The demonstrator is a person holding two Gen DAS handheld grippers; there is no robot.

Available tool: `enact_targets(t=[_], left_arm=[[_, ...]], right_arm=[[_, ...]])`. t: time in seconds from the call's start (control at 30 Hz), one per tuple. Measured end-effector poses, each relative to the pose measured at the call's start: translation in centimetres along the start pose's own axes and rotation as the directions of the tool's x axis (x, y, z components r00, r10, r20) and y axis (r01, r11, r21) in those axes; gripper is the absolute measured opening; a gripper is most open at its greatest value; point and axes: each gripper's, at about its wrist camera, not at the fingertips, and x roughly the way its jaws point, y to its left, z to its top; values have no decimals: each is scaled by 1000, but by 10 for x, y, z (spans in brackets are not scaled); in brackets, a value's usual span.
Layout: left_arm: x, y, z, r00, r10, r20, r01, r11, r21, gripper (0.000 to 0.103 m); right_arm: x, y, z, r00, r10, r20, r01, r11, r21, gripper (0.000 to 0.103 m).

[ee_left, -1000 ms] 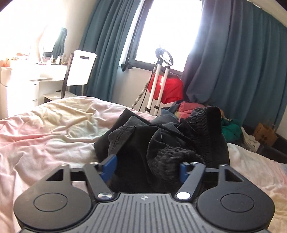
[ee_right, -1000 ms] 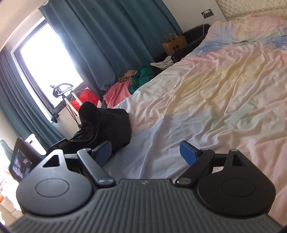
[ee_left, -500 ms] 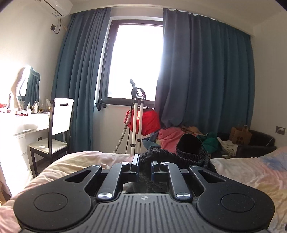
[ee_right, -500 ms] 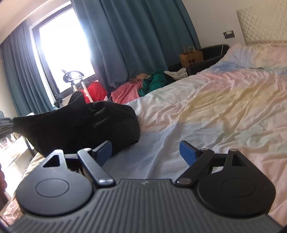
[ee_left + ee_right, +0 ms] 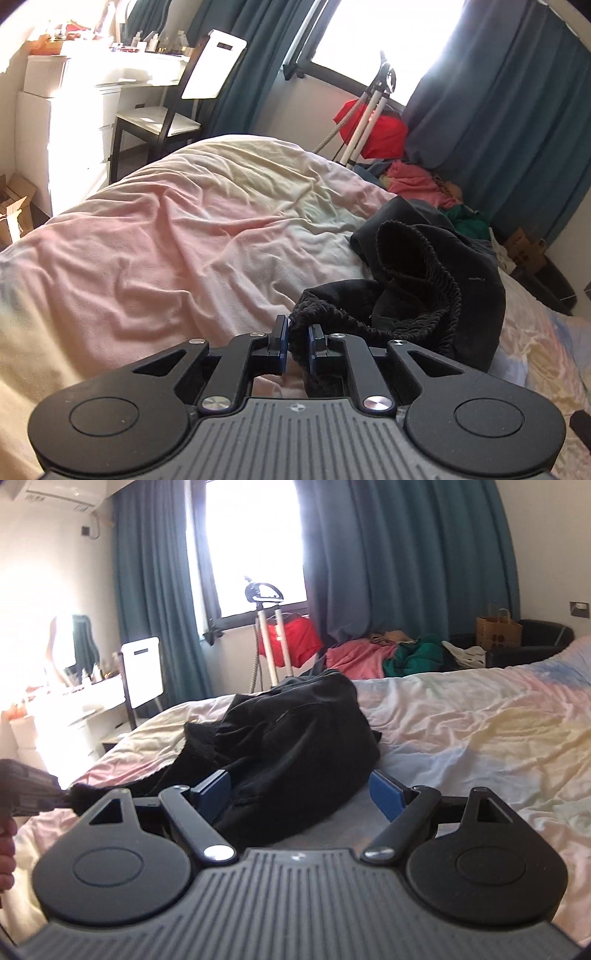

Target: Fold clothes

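Note:
A crumpled black garment [image 5: 436, 280] with a ribbed elastic waistband lies on the bed's pastel sheet [image 5: 177, 251]. My left gripper [image 5: 295, 345] is shut on the waistband edge and holds it just above the sheet. In the right wrist view the garment [image 5: 295, 738] is a dark heap on the sheet [image 5: 480, 746], and my right gripper [image 5: 301, 794] is open, its blue pads on either side of the heap's near edge, nothing gripped. The left gripper [image 5: 55, 797] shows at that view's left edge, pulling a stretched strip of the cloth.
A white chair [image 5: 177, 110] and white dresser [image 5: 74, 81] stand beyond the bed's left corner. A garment steamer stand [image 5: 369, 107], a pile of red, pink and green clothes [image 5: 388, 653], a paper bag [image 5: 498, 627] and teal curtains [image 5: 406, 561] are by the window.
My left gripper closed on the waistband, lifted it, then drew it down and toward me. The right gripper stayed open and swung to face the garment heap, now close to it.

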Motion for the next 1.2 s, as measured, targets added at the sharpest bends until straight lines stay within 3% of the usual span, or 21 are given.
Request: enact_targets(t=[0.17, 0.3, 0.4, 0.47, 0.57, 0.67, 0.77, 0.8, 0.83, 0.93, 1.07, 1.2], left_arm=[[-4, 12, -1, 999, -40, 2, 40, 996, -85, 19], [9, 18, -4, 999, -46, -13, 44, 991, -126, 19], [24, 33, -3, 997, -55, -56, 41, 975, -217, 30], [30, 43, -3, 997, -58, -51, 42, 963, -265, 30], [40, 49, -5, 996, -65, -57, 47, 960, -275, 30], [49, 53, -6, 994, -79, -71, 55, 957, -285, 30], [56, 58, -6, 993, -88, -77, 61, 952, -301, 30], [59, 60, -6, 993, -97, -74, 70, 951, -302, 30], [60, 61, -7, 992, -100, -76, 73, 951, -302, 30], [62, 63, -6, 989, -129, -70, 101, 944, -313, 29], [55, 53, -4, 988, -154, -27, 142, 954, -264, 15], [37, 36, -3, 973, -228, 34, 231, 953, -197, 16]], right_arm=[[29, 27, 13, 994, 52, -97, -57, 997, -57, 82], [73, 61, 52, 989, 86, -124, -100, 989, -105, 79], [121, 89, 83, 981, 111, -156, -134, 980, -146, 78], [160, 108, 96, 971, 113, -211, -150, 975, -165, 76], [220, 135, 98, 953, 26, -302, -111, 957, -268, 67], [271, 156, 90, 924, -91, -372, -71, 914, -399, 59], [305, 162, 75, 888, -218, -405, -22, 860, -510, 30], [307, 159, 74, 887, -240, -395, 2, 857, -516, 18], [307, 155, 74, 888, -259, -380, 29, 857, -515, 14], [285, 140, 87, 916, -240, -321, 81, 895, -438, 12], [217, 108, 113, 957, -221, -190, 147, 928, -342, 12], [128, 56, 116, 966, -245, -84, 228, 958, -173, 12]])
